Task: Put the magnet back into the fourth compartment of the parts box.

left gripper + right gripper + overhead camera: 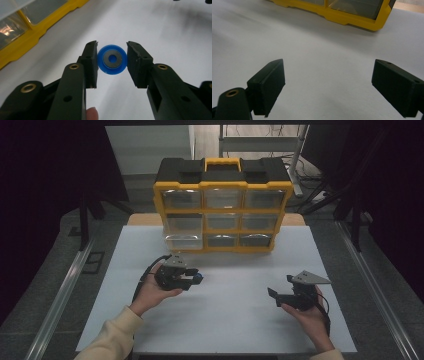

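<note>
A small blue round wheel (pixel 111 59) with a grey ring on its face sits between the two black pads (pixel 91 62) of my left gripper (pixel 111 61), which is shut on it and holds it above the white table. From above, the left gripper (pixel 194 279) is at the table's left middle, its blue wheel (pixel 199 278) pointing right. My right gripper (pixel 280 287) hovers at the right front, jaws wide open with nothing between them; its own camera shows the same open gripper (pixel 328 87) over bare table.
A yellow and black drawer organiser (pixel 223 205) with clear drawers stands at the back middle of the white table (pixel 225 320). Its yellow base (pixel 37 27) lies to the left gripper's upper left, and the base's corner (pixel 352 18) lies ahead of the right gripper.
</note>
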Tool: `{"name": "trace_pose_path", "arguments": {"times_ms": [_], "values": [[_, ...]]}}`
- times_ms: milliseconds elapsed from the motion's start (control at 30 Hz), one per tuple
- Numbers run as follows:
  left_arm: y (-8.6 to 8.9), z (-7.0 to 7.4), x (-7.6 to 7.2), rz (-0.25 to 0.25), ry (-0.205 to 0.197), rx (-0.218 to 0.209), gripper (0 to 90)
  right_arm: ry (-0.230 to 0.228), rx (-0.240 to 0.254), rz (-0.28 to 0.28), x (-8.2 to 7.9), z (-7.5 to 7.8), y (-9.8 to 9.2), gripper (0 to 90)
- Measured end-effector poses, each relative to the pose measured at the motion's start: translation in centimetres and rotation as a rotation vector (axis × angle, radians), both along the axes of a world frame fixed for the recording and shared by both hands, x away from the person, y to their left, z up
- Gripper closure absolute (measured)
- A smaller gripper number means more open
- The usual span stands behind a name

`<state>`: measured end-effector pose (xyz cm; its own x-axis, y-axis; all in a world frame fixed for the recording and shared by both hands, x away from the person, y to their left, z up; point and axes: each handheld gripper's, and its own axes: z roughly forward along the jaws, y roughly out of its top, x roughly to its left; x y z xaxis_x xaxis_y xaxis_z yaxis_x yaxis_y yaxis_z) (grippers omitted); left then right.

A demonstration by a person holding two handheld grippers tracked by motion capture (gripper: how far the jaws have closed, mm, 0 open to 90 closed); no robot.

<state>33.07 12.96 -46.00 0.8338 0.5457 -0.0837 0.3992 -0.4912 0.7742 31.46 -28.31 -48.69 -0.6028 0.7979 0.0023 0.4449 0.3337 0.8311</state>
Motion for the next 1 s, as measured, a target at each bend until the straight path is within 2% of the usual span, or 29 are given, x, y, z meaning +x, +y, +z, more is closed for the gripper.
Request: {"name": "trace_pose_path", "arguments": {"times_ms": [200, 400, 667, 1000], "values": [[0.2, 0.6, -0.2, 0.004, -0.011, -0.016, 62.6, -0.002, 0.001, -0.001, 0.0, 0.1, 0.0, 12.0], [0.8, 1.7, -0.5, 0.01, -0.035, -0.045, 62.6, 0.0, 0.002, -0.002, 0.0, 0.0, -0.1, 11.9], [2.0, 3.4, -0.9, 0.031, -0.068, -0.103, 62.6, 0.0, 0.0, 0.006, 0.0, 0.0, 0.0, 11.7], [2.6, 4.4, -1.2, 0.04, -0.085, -0.136, 62.6, 0.003, 0.0, 0.005, 0.1, -0.1, 0.0, 11.7]]}}
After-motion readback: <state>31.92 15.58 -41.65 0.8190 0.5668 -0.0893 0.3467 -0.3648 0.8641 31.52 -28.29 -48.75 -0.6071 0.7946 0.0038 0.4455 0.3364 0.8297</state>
